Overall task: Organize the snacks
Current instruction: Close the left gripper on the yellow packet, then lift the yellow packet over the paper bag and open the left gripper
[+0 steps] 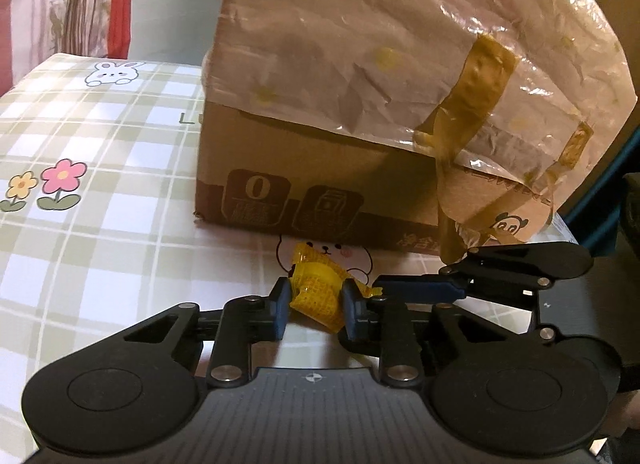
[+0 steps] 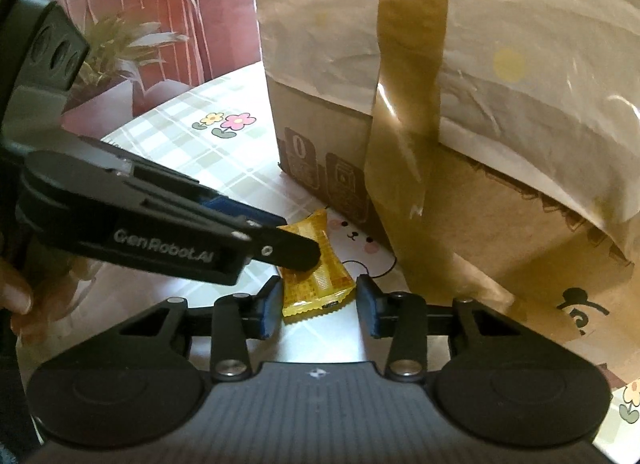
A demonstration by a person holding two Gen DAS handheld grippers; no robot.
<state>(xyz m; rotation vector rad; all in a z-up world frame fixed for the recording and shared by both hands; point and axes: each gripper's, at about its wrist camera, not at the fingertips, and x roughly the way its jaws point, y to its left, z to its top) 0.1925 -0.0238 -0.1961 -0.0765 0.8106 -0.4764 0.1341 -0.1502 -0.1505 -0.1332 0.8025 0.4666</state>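
Left wrist view: the left gripper (image 1: 314,304) is clenched on a yellow snack packet (image 1: 318,290), its 2 blue pads pressing the packet's sides so the wrapper buckles in the middle. The packet is small, translucent yellow-orange with a fine printed pattern and crimped ends, one end poking up over a bear face printed on the tablecloth (image 1: 80,152). The cloth is a green-and-white check with a rabbit and 2 flowers, and it covers the desk. Just behind the packet stands a cardboard box (image 1: 304,168), its top wrapped in crinkled pinkish plastic film (image 1: 360,44) held by strips of brown tape (image 1: 476,92). The right gripper (image 1: 420,288) reaches in from the right, its tip beside the left gripper's right finger.

Right wrist view: the same yellow snack packet (image 2: 320,284) lies low over the desk in front of the box (image 2: 500,224), between the right gripper's (image 2: 318,304) jaws, which stand released, well apart on either side; the left pad is close to the packet's edge and the right pad is clear of it. The left gripper (image 2: 296,252) crosses in from the left, marked "GenRobot.AI", covering the packet's far half. The near end shows a flat crimped seal and a small dark mark. A long strip of tape (image 2: 404,124) hangs down the box front.
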